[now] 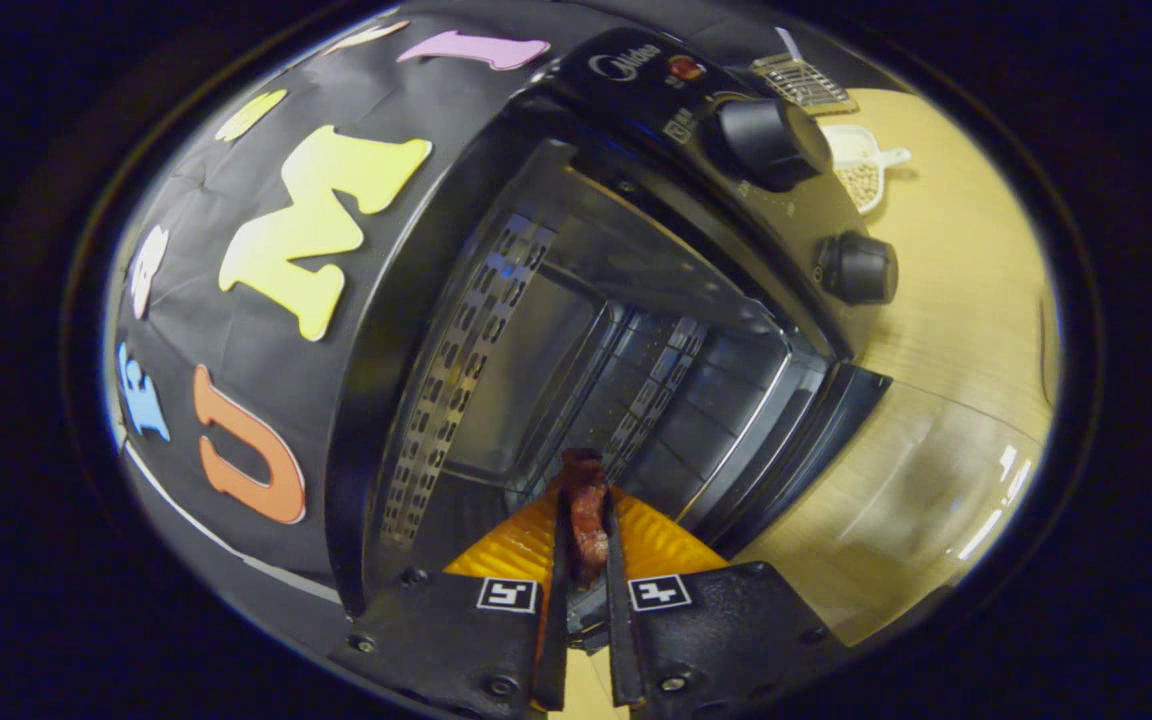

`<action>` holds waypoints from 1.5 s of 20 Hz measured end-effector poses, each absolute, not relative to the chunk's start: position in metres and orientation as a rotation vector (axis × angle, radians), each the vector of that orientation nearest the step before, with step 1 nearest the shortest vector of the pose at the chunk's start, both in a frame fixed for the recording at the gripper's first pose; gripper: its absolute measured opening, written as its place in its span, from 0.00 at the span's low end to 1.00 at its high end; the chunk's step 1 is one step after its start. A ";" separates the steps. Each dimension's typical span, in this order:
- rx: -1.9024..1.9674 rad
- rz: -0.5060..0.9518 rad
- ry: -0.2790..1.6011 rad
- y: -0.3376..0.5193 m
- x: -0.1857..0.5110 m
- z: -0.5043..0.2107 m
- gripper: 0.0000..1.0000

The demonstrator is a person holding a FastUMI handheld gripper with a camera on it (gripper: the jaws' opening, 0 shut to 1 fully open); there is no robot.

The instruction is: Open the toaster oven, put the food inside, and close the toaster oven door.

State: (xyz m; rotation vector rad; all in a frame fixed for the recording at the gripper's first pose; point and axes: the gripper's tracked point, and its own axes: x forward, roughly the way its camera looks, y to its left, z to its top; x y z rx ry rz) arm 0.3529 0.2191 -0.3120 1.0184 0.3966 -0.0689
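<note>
The black toaster oven (636, 120) stands right in front of me with its cavity (576, 350) open and its glass door (916, 480) folded down over the wooden table. A reddish-brown piece of food (586, 510) sticks up between my two fingers, and my gripper (586, 535) is shut on it. The food is held at the mouth of the oven, just ahead of the cavity. The whole view is tilted, so the oven leans to one side. Two black knobs (771, 140) sit on the oven's control panel beside the cavity.
A perforated metal side wall (456, 370) lines the cavity. Beyond the oven on the wooden table (956, 290) lie a white dish of pale beans (861, 175) and a wire rack (801, 80).
</note>
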 end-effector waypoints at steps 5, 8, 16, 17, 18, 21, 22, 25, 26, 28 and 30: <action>0.615 -0.092 0.442 0.209 0.345 -0.313 0.33; 0.453 -0.095 0.463 0.204 0.342 -0.321 0.60; 0.243 -0.027 0.461 0.201 0.289 -0.303 0.78; 0.216 -0.011 0.466 0.203 0.279 -0.298 0.78; 0.181 0.001 0.465 0.203 0.268 -0.292 0.78; 0.099 0.040 0.468 0.199 0.234 -0.272 0.78; 0.076 0.044 0.470 0.195 0.222 -0.268 0.78; 0.032 0.068 0.492 0.185 0.189 -0.264 0.79; 0.012 0.075 0.497 0.179 0.178 -0.263 0.78; -0.016 0.088 0.503 0.174 0.154 -0.265 0.79; -0.017 0.092 0.534 0.170 0.133 -0.275 0.80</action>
